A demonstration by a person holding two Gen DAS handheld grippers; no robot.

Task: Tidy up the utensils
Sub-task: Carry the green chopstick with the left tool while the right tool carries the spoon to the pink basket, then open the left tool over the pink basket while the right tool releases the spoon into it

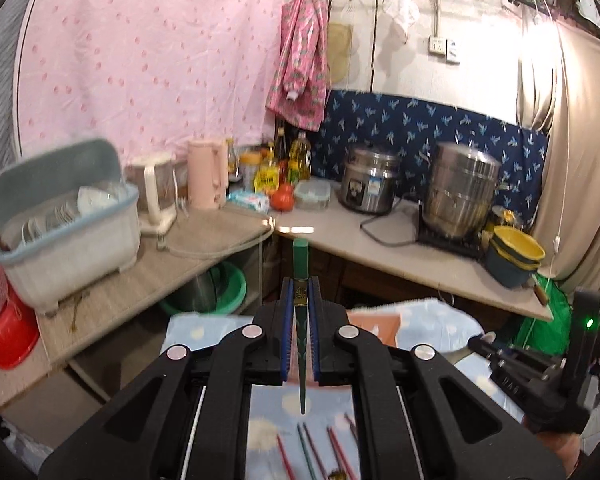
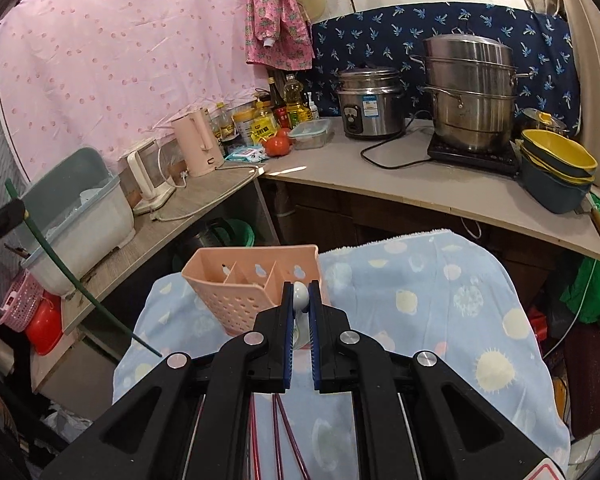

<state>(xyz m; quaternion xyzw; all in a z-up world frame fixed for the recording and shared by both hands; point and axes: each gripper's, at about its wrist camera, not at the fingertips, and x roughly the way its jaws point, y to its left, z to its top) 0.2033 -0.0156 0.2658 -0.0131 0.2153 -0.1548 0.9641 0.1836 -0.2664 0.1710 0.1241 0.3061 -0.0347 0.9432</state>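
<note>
Left wrist view: your left gripper (image 1: 300, 300) clamps a green chopstick (image 1: 300, 264) pointing to 12 o'clock; loose chopsticks (image 1: 316, 452) at 6 are cut off.

Right wrist view: your right gripper (image 2: 301, 300) pinches a white spoon (image 2: 301, 295), mostly hidden; the pink holder (image 2: 244, 292) sits at 10 o'clock.

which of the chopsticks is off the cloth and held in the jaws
The dark green chopstick, clamped between the left gripper jaws with its thick end pointing forward. The red and green chopsticks lie loose on the blue cloth below.
</note>
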